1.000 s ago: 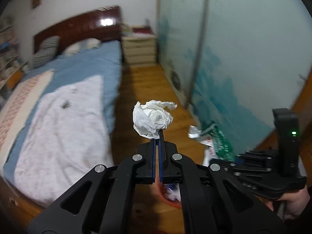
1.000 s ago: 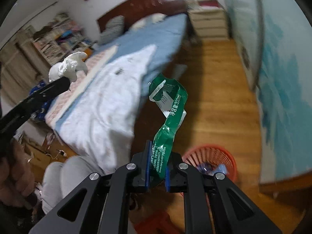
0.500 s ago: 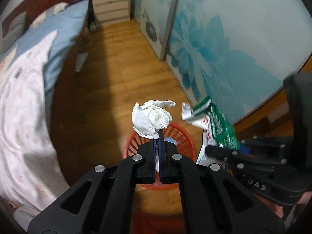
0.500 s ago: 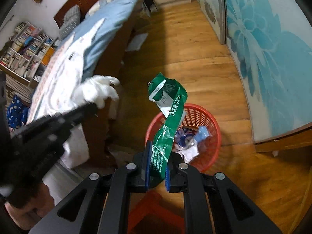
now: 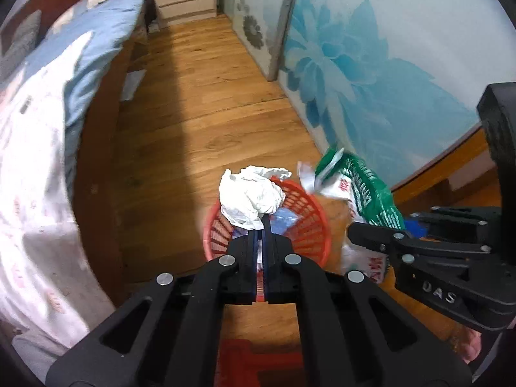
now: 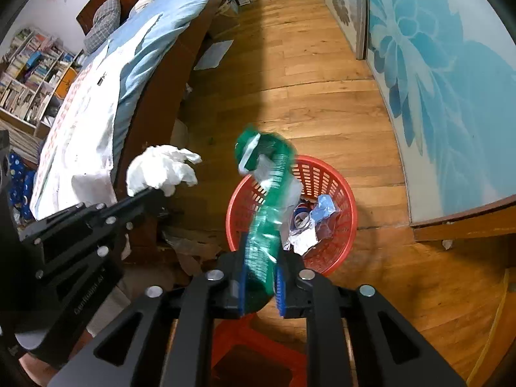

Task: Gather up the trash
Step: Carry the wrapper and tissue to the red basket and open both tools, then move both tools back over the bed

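Note:
A red mesh basket holding several scraps stands on the wood floor below both grippers. My left gripper is shut on a crumpled white tissue, which hangs over the basket's near-left rim. In the right wrist view the same tissue sits at the left gripper's tip, left of the basket. My right gripper has its jaws opening. Between them a green and white wrapper stands loose and blurred above the basket, with the blue pads apart from it. The wrapper also shows right of the basket.
A bed with a blue and white cover runs along the left. A sliding door with blue flowers closes off the right. A red stool is directly beneath. A paper sheet lies on the floor by the bed.
Both grippers sank and tilted down over the red basket. The right jaws have parted, and the green wrapper now blurs loose between them. The left still pinches the tissue.

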### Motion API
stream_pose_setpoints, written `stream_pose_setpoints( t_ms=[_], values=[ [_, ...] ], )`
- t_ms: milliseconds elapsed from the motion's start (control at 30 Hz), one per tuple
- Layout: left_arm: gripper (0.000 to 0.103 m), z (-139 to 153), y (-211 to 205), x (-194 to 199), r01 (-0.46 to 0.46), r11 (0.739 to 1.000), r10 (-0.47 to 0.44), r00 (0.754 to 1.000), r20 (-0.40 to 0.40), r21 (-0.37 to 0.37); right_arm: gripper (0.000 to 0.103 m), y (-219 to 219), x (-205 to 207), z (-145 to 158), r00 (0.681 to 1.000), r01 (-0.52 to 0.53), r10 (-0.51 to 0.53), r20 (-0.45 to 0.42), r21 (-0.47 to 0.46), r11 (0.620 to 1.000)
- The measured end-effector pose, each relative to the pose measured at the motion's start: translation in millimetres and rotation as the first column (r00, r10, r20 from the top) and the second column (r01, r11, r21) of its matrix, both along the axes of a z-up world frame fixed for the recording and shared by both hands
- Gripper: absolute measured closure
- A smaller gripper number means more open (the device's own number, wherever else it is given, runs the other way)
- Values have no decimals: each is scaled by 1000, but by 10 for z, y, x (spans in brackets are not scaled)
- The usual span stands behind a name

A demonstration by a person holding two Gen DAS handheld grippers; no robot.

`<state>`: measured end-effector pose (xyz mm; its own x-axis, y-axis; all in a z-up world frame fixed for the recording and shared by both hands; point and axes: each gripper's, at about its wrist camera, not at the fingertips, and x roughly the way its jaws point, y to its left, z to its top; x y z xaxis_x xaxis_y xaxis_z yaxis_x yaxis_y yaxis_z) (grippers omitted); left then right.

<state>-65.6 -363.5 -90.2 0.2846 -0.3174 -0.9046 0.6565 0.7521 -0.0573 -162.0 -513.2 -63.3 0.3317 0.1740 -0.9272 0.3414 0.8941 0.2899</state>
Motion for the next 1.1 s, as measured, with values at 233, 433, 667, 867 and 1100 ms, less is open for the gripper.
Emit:
stream_pose_setpoints(
  t_ms=[233, 433, 667, 867, 1100],
  values=[
    [40, 191, 217, 96, -77, 996, 78, 996, 44, -34, 30, -126, 34, 86, 999, 49, -49, 5, -76, 996],
    [40, 377, 483, 245, -118, 991, 120, 992, 39, -67, 28, -216, 107, 193, 996, 82, -80, 26, -82, 993],
    [35, 621, 1176, 539, -233, 964, 242, 969, 54, -126, 28, 60, 515, 314, 997, 51, -47, 53, -67, 996],
    [32, 767, 1960, 857, -371, 910, 388, 919, 68, -184, 27, 634, 1067, 460, 994, -57, 61, 94, -51, 997],
    [23, 834, 2887, 1389, -535, 805, 573, 812, 106, -256, 23, 1337, 2162, 738, 962, -202, 206, 178, -42, 978]
  ],
)
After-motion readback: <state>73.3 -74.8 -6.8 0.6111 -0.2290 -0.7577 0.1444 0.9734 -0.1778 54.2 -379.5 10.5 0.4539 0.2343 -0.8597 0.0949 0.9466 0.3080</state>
